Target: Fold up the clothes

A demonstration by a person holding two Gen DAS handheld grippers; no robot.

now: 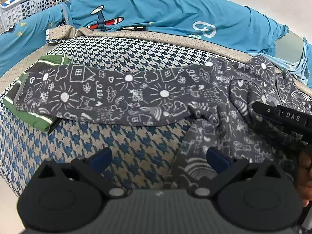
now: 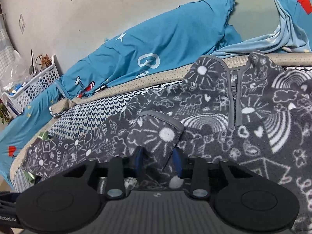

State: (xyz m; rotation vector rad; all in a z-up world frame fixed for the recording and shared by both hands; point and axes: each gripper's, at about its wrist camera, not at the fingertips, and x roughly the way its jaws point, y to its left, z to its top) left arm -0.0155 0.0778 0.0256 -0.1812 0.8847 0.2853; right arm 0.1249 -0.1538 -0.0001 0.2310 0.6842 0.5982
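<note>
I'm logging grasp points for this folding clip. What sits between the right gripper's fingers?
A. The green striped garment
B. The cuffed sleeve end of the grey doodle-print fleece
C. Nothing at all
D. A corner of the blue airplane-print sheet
B: in the right wrist view, the right gripper has its blue-padded fingers on either side of the grey-trimmed sleeve end of the grey doodle-print fleece.

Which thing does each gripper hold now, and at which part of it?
The right gripper holds the grey doodle-print jacket by its sleeve cuff, which sits between the jaws. The left gripper holds nothing; its jaws stand open.
</note>
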